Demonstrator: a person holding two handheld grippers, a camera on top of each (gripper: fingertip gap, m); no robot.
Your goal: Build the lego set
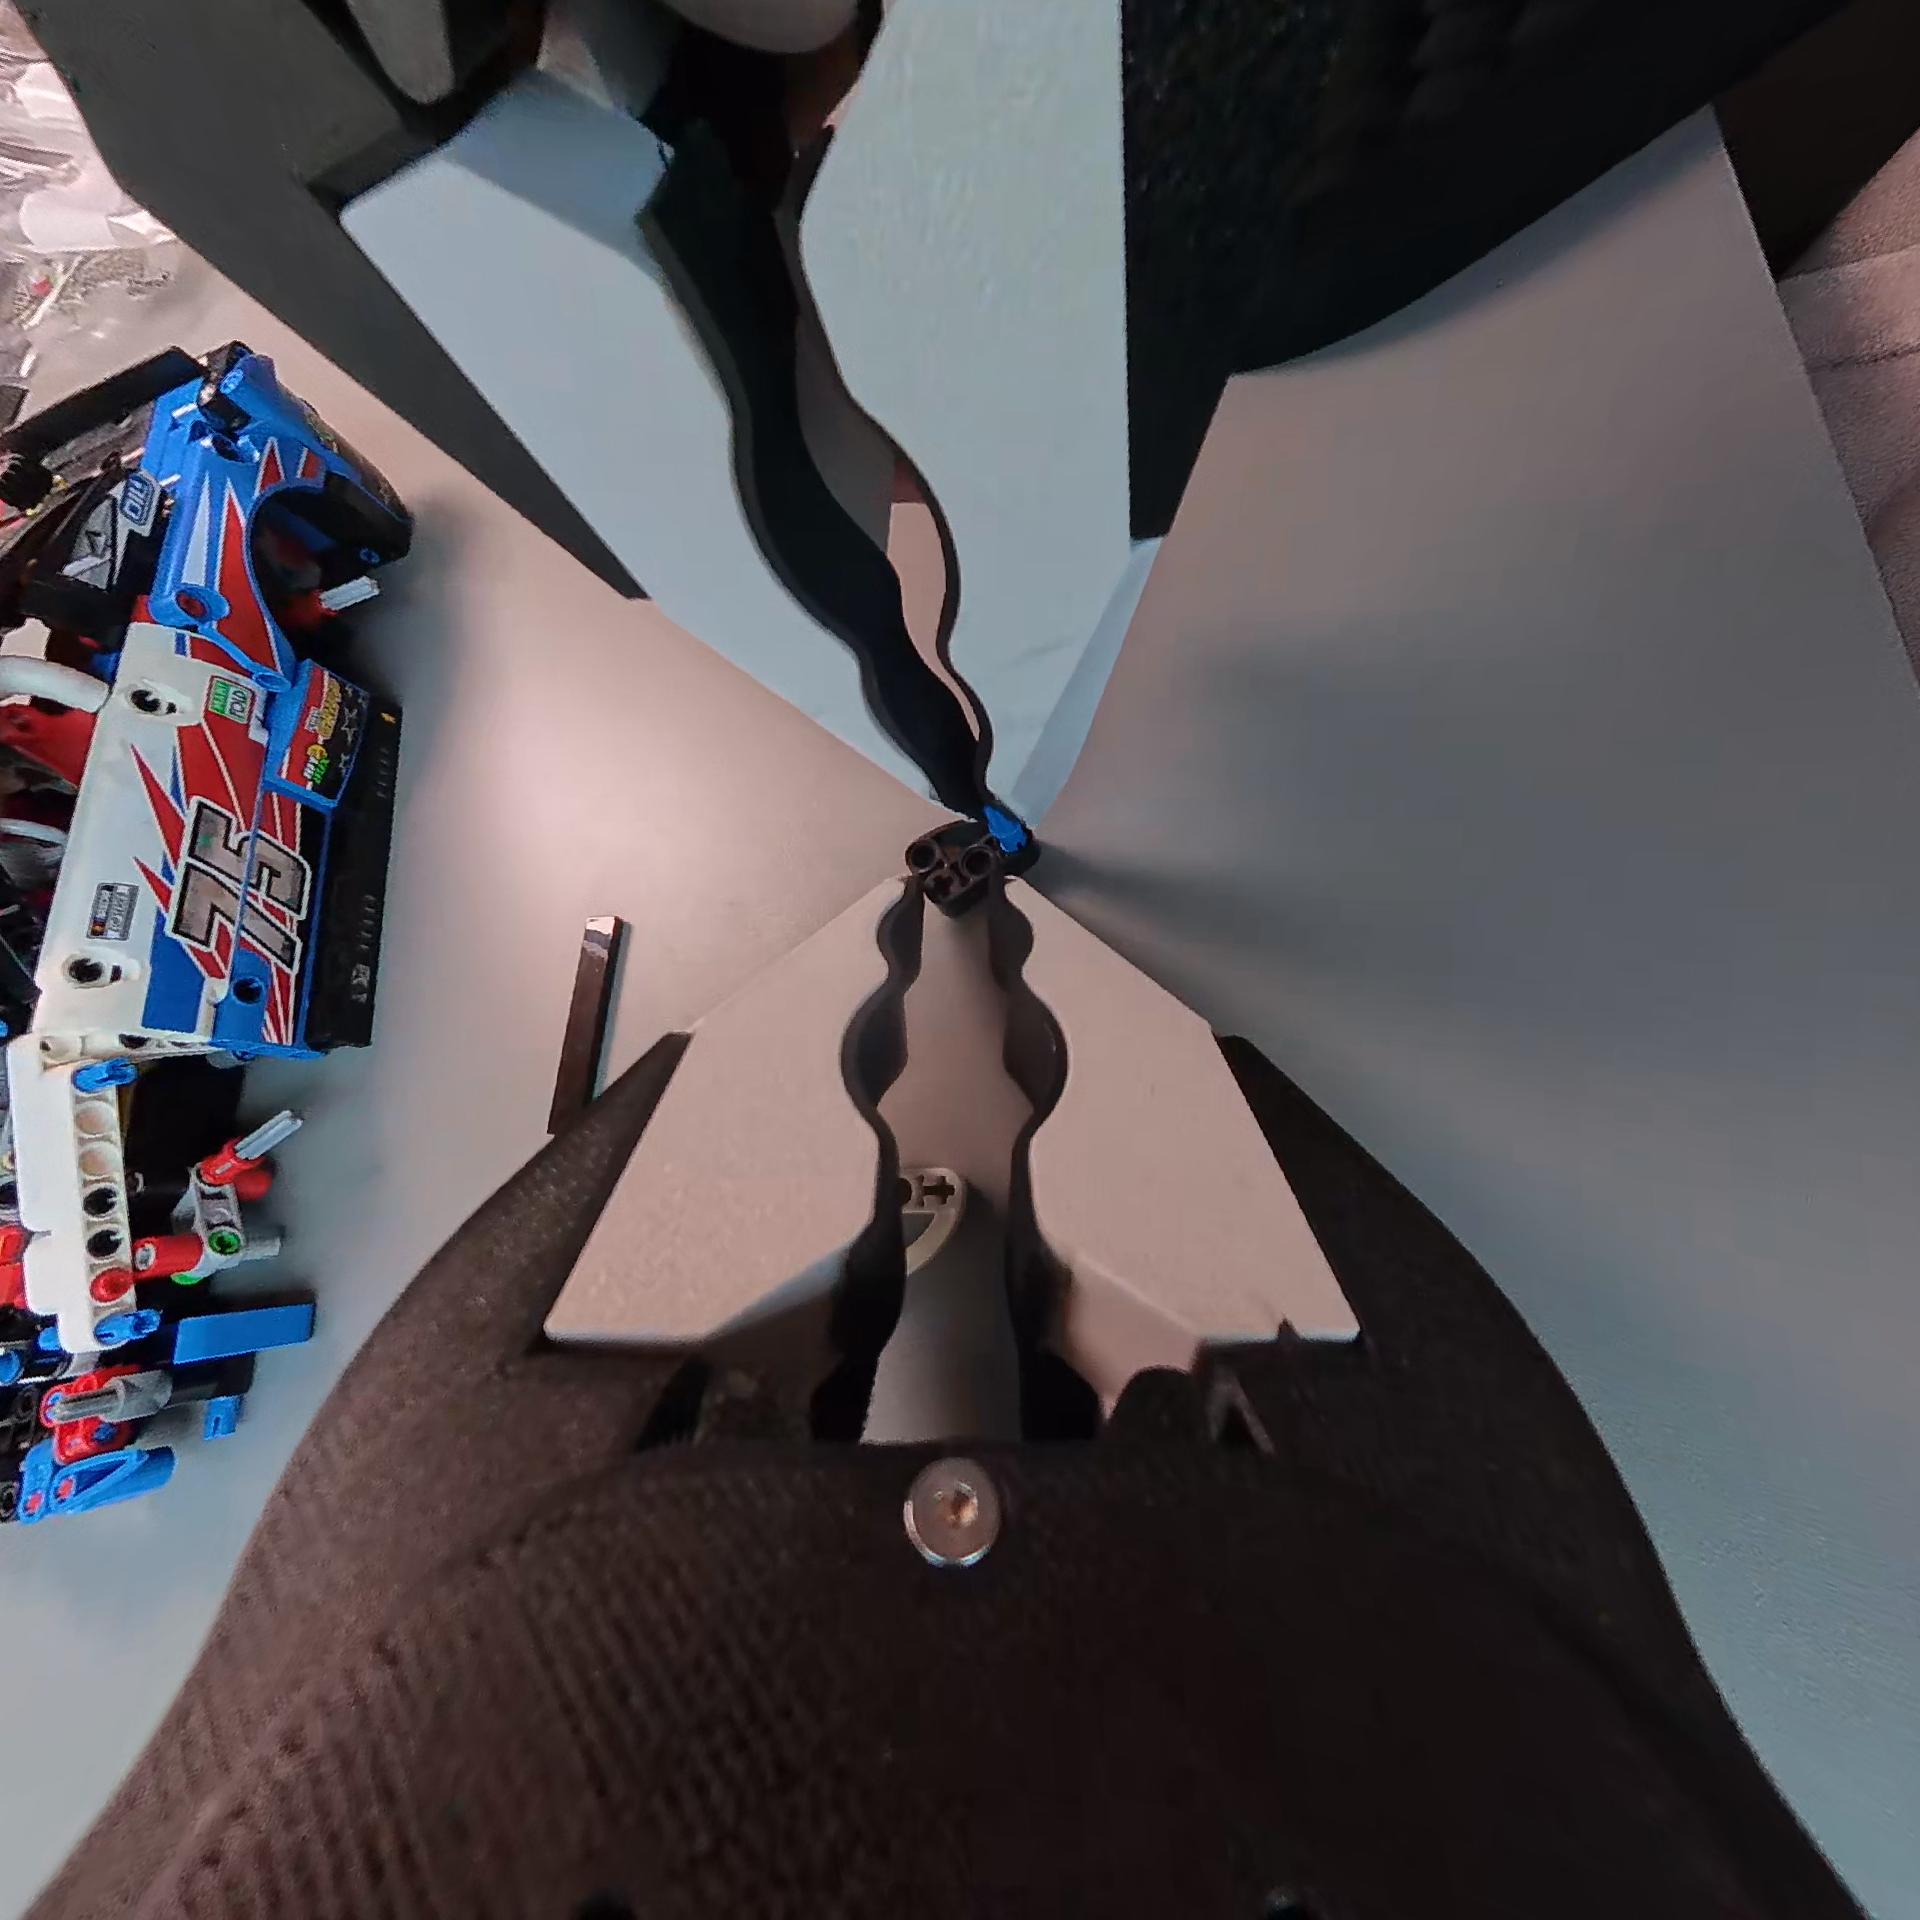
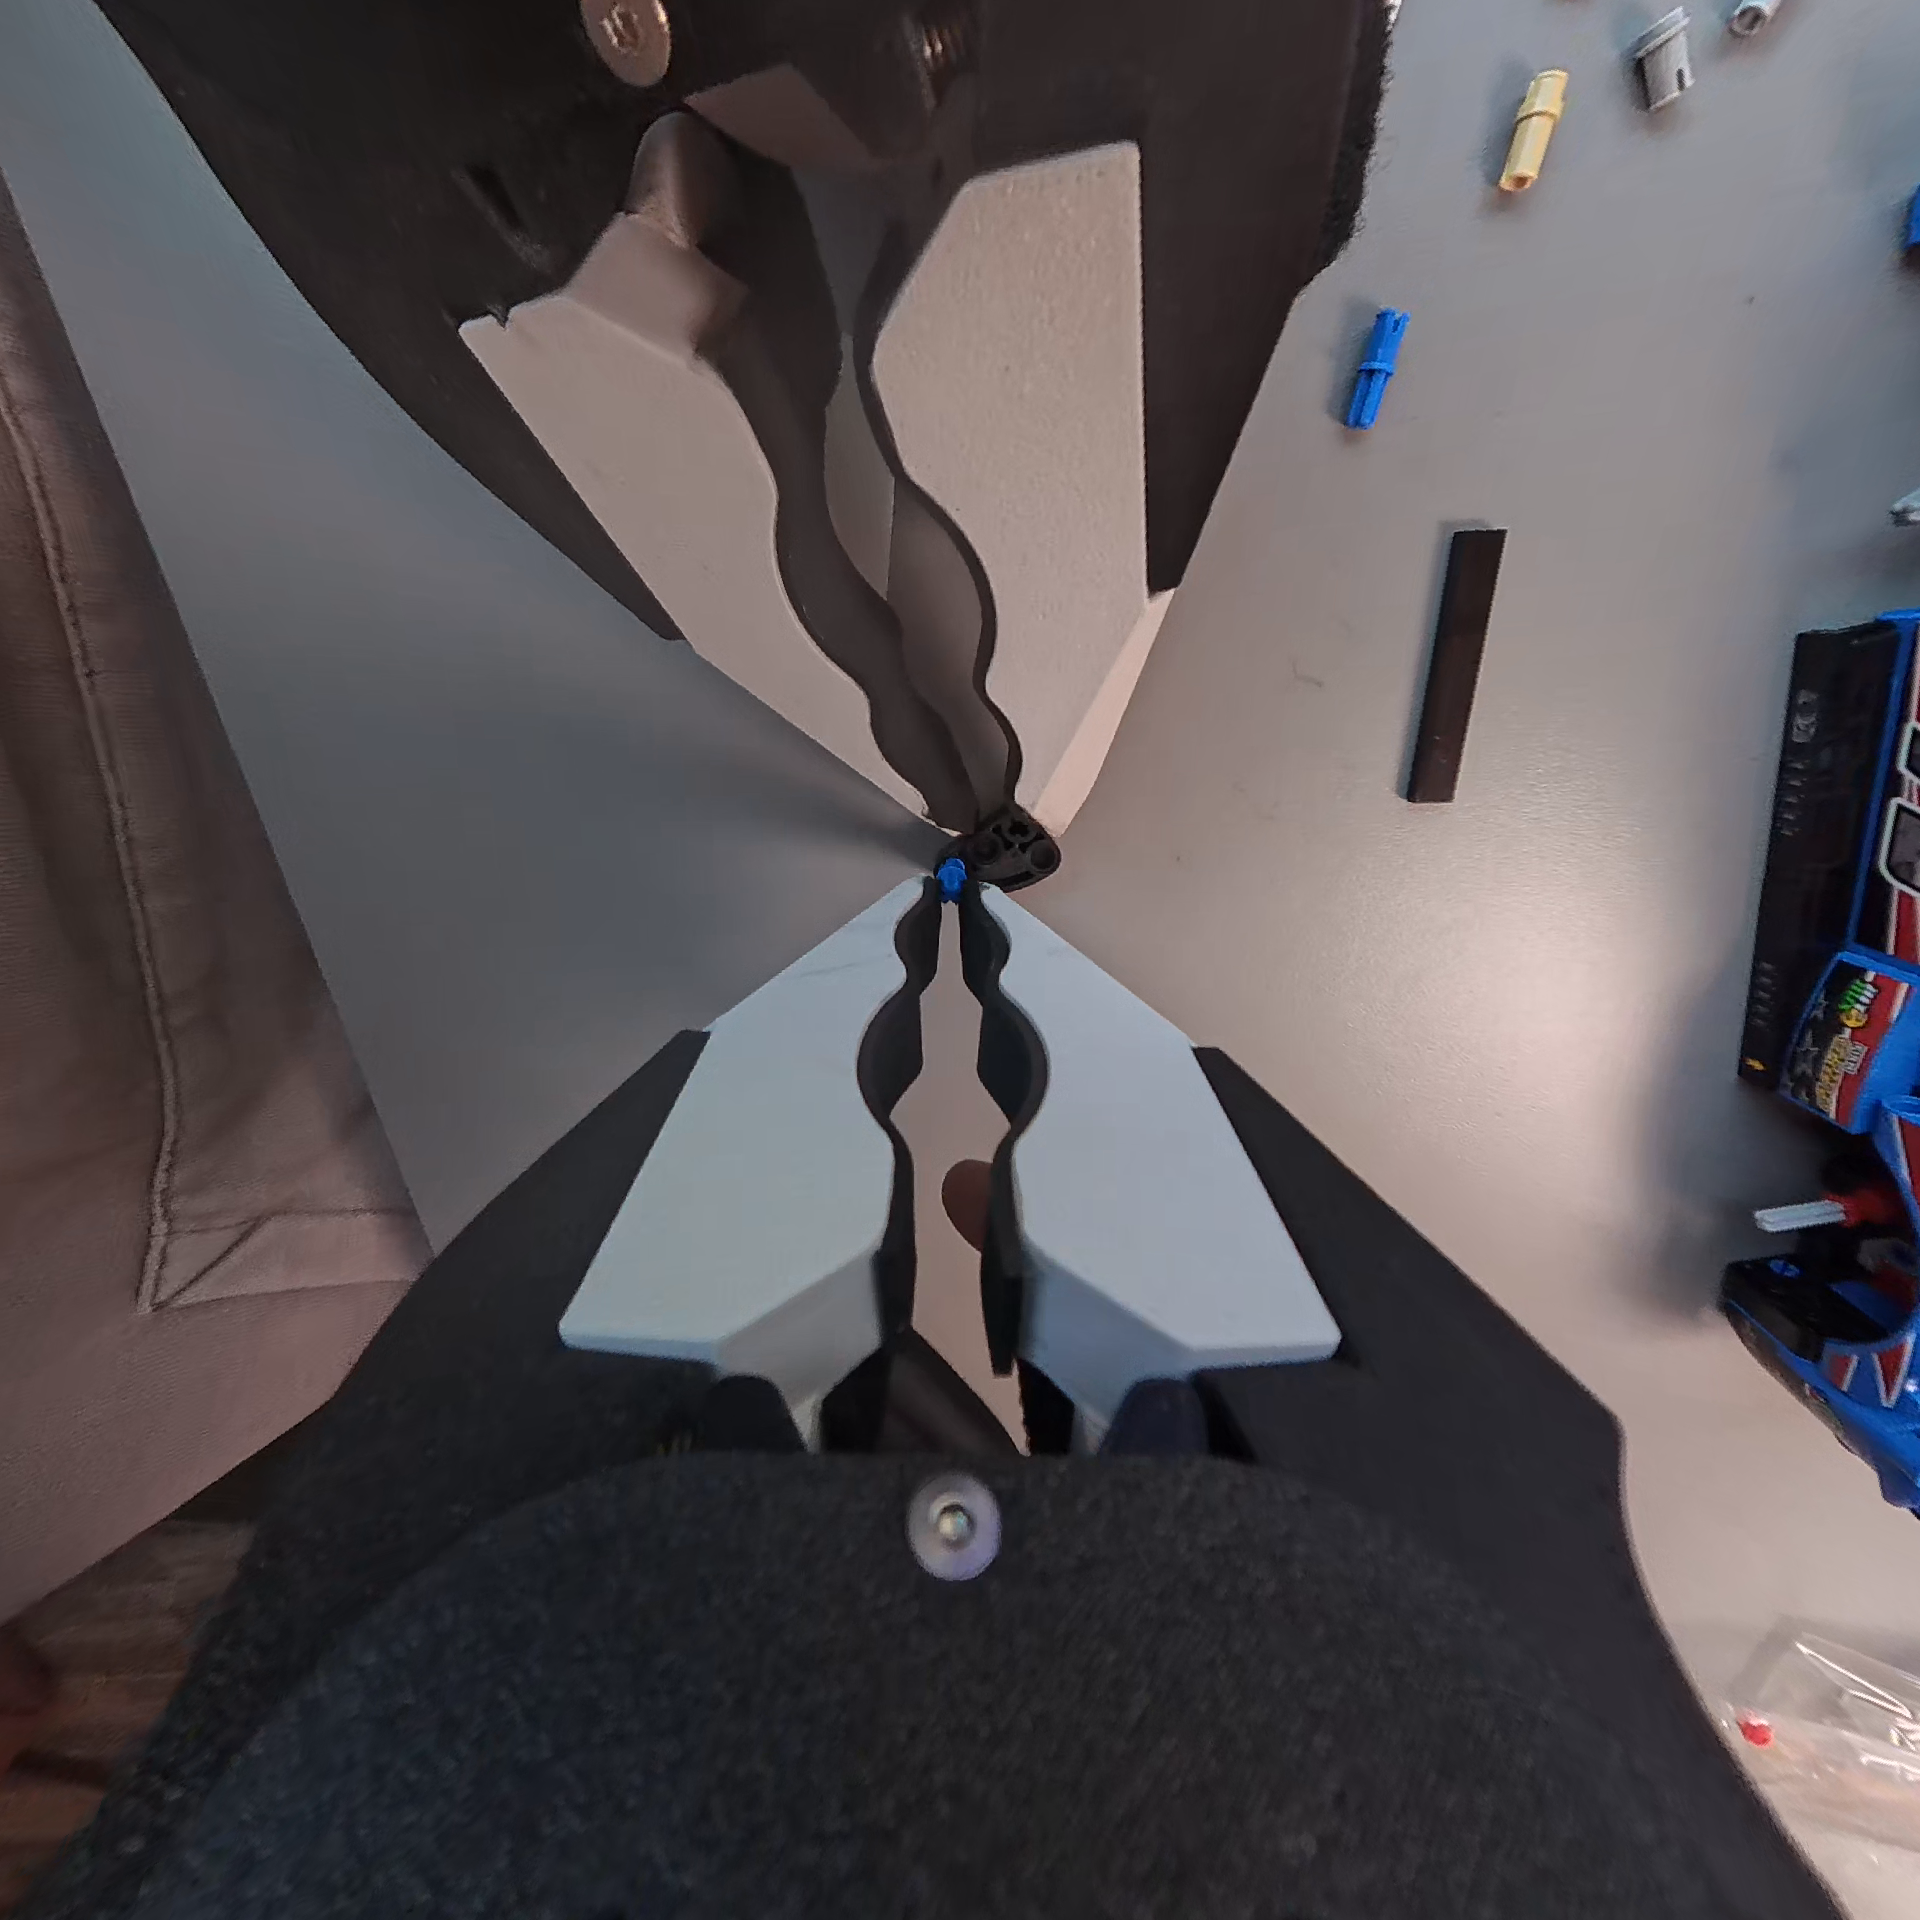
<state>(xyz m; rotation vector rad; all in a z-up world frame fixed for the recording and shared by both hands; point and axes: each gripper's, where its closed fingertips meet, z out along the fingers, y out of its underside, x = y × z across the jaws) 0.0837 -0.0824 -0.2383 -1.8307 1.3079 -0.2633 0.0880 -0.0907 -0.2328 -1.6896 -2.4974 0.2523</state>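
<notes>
Left gripper was clamped on a small black triangular Technic connector with round holes, held above the grey tabletop. Right gripper met it tip to tip, its jaws pinched on a small blue plastic pin that touched the connector's edge.

The partly built blue, white and red race car model sat off to the left gripper's left side, a flat black plastic strip between it and the grippers. A loose blue axle pin, a tan pin and a grey bushing lay apart on the table beyond the strip.
</notes>
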